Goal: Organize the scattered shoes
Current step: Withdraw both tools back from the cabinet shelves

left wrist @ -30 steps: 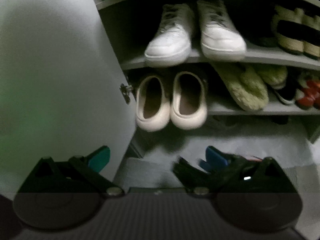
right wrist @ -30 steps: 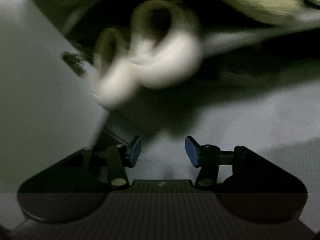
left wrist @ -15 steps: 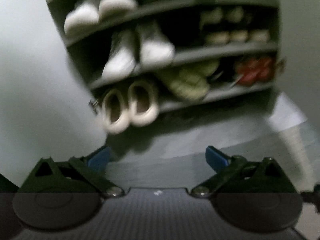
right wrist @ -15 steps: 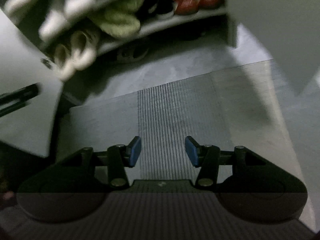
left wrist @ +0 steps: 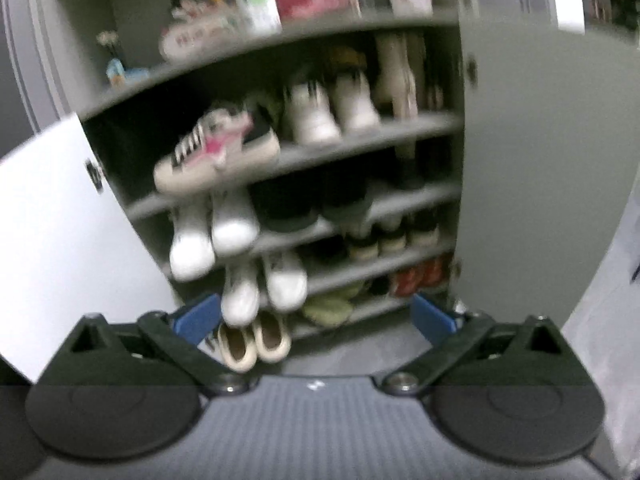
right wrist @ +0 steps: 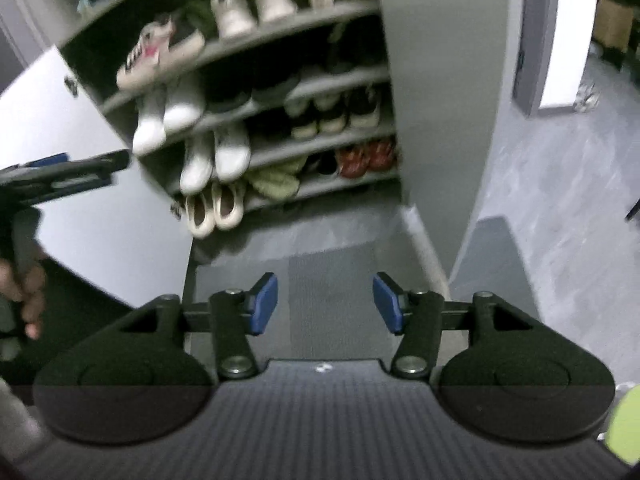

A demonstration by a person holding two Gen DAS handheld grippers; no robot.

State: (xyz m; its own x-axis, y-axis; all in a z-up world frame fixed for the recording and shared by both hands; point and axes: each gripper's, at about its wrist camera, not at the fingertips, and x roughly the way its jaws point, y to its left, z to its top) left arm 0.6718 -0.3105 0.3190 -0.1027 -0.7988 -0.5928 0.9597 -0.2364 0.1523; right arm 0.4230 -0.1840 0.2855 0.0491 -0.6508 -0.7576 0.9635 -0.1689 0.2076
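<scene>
Because the pink-striped sneaker (left wrist: 216,152) lies askew across its shelf (left wrist: 360,136), long axis slanting where neighbouring pairs point outward, it sits ahead and above both tools. The left gripper (left wrist: 316,316) is spread wide, empty; the right gripper (right wrist: 326,302) is opening, empty. Which is nearer cannot be determined.

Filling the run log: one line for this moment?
left gripper: open, empty | right gripper: opening, empty | cream clogs: bottom shelf

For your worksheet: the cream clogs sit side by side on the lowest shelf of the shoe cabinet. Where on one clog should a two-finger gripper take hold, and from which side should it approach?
Probably grip the heel rim of one cream clog. The pair's open heels face out of the shoe cabinet and overhang the shelf edge, so come from the front, one finger inside the opening, one outside the heel wall.
</scene>
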